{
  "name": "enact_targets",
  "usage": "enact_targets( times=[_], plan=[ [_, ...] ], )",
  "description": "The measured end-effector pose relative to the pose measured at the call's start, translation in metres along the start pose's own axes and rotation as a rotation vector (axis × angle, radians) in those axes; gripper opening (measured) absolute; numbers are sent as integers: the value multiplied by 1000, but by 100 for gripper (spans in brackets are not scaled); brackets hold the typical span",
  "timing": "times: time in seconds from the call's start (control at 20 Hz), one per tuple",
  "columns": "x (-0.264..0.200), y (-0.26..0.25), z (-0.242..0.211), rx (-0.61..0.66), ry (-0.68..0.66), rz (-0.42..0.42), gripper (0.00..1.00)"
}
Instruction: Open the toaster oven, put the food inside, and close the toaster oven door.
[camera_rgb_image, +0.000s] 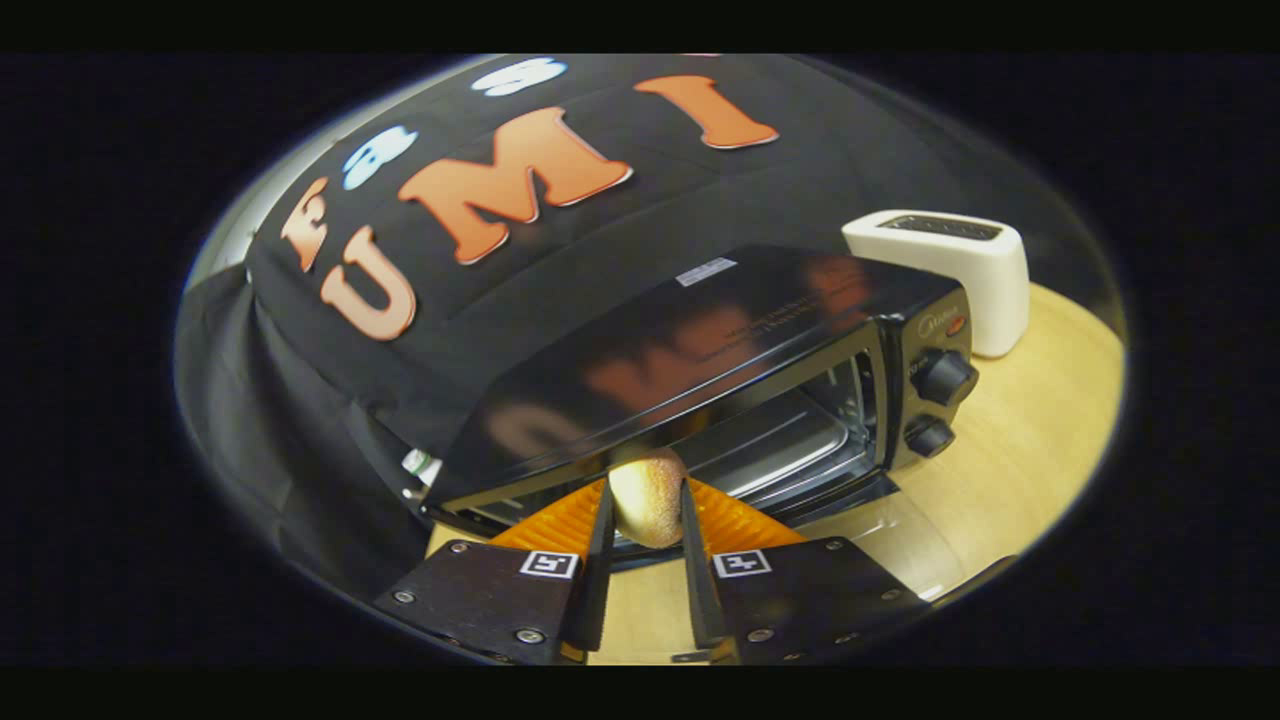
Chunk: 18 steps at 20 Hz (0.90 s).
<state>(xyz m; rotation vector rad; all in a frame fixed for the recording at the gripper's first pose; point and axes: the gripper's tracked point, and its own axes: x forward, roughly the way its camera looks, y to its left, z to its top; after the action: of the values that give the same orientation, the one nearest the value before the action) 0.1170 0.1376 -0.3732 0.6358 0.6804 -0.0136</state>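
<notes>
The tongs are gripping a small round bread roll between both fingers, holding it at the mouth of the open toaster oven on the bench. The roll is likely light, soft and crushable; gripping across its middle with gentle pressure is advisable. A white toaster is standing beyond.

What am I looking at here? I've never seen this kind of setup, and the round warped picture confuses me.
A camera rides on a hand-held gripper and looks forward along its two fingers; its fisheye lens bends the picture. The fingers are pressed on a small bun, one on each side. Just ahead sits a black toaster oven with its door open, on a wooden table. Beyond the oven stands a white toaster. The bun is about to go inside.
</notes>
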Motion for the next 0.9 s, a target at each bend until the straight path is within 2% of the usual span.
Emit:
enact_targets(
  times=[0.3, 0.4, 0.6, 0.7, 0.9],
  plan=[
    [14, -4, -8, 199, 10, 21, 35],
    [21, -8, -8, 217, 6, 8, 36],
    [11, -7, -19, 164, 48, 17, 65],
    [1, -9, -18, 138, 56, 10, 85],
    [-24, -19, -23, 23, 82, -5, 89]
  ],
)
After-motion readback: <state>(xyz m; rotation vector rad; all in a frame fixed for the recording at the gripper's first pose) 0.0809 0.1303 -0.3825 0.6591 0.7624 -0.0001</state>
